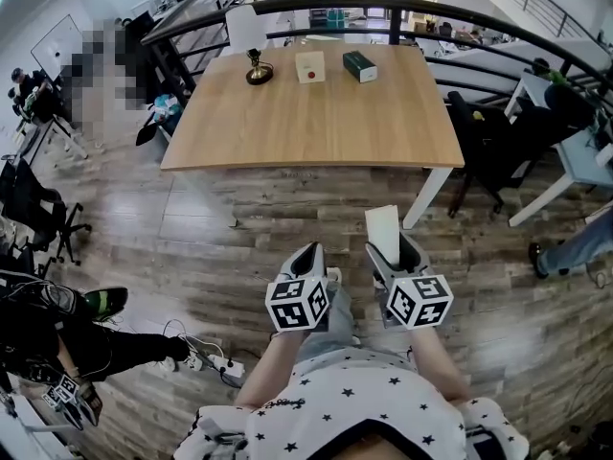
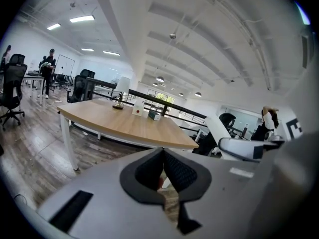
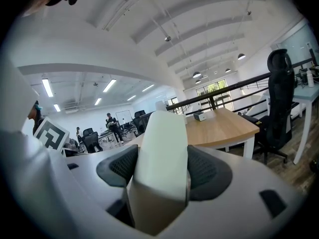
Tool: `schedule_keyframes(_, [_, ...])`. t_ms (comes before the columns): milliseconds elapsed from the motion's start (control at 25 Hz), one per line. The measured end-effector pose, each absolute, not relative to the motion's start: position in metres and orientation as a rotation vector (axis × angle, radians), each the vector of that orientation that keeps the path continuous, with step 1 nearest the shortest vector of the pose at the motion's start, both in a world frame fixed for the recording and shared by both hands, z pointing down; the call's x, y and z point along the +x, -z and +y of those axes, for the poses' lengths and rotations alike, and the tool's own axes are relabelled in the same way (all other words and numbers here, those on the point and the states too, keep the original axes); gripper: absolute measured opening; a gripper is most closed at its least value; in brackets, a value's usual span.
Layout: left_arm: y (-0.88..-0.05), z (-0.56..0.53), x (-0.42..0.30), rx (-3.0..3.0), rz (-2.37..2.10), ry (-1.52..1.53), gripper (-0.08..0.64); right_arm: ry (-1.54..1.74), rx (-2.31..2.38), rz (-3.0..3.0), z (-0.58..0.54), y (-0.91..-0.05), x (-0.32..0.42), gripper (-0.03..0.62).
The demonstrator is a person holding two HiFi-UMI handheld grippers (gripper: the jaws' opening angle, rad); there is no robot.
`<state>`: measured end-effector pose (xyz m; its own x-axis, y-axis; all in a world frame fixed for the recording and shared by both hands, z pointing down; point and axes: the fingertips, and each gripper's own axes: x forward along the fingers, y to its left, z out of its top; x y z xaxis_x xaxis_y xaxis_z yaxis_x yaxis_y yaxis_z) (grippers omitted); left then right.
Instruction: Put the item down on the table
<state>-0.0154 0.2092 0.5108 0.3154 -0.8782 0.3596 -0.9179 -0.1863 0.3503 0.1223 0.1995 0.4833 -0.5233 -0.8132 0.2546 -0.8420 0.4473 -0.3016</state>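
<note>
I hold a white, box-like item (image 1: pixel 383 224) upright in my right gripper (image 1: pixel 394 249), well short of the wooden table (image 1: pixel 316 113), above the plank floor. In the right gripper view the white item (image 3: pixel 162 153) fills the gap between both dark pads, which press on its sides. My left gripper (image 1: pixel 308 259) hangs beside it at the same height. In the left gripper view its jaws (image 2: pixel 163 169) stand together with nothing between them. The table (image 2: pixel 124 123) lies ahead of both grippers.
At the table's far edge stand a brass-based lamp (image 1: pixel 257 69), a small white box with a red dot (image 1: pixel 309 66) and a dark green box (image 1: pixel 360 65). A black railing (image 1: pixel 479 17) curves behind. Dark chairs (image 1: pixel 488 142) stand right of the table, and cables (image 1: pixel 206 357) lie on the floor at the left.
</note>
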Motion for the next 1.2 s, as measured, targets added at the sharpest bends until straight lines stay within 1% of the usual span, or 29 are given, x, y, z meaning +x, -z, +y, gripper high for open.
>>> schedule_keyframes(160, [-0.517, 0.168, -0.020, 2.082, -1.588, -0.105, 0.012, -0.601, 1.502, -2.610, 0.161, -0.487, 0.123, 0.301])
schedule_keyframes(400, [-0.505, 0.097, -0.033, 2.081, -1.590, -0.106, 0.012, -0.578, 1.515, -2.601, 0.088, -0.466, 0.115, 0.301])
schedule_keyframes(800, [-0.486, -0.018, -0.055, 2.131, -1.549, -0.126, 0.012, -0.569, 1.545, -2.599, -0.029, -0.443, 0.086, 0.301])
schedule_keyframes(1200, [-0.488, -0.118, -0.072, 2.179, -1.501, -0.146, 0.012, -0.573, 1.609, -2.587, -0.126, -0.443, 0.064, 0.301])
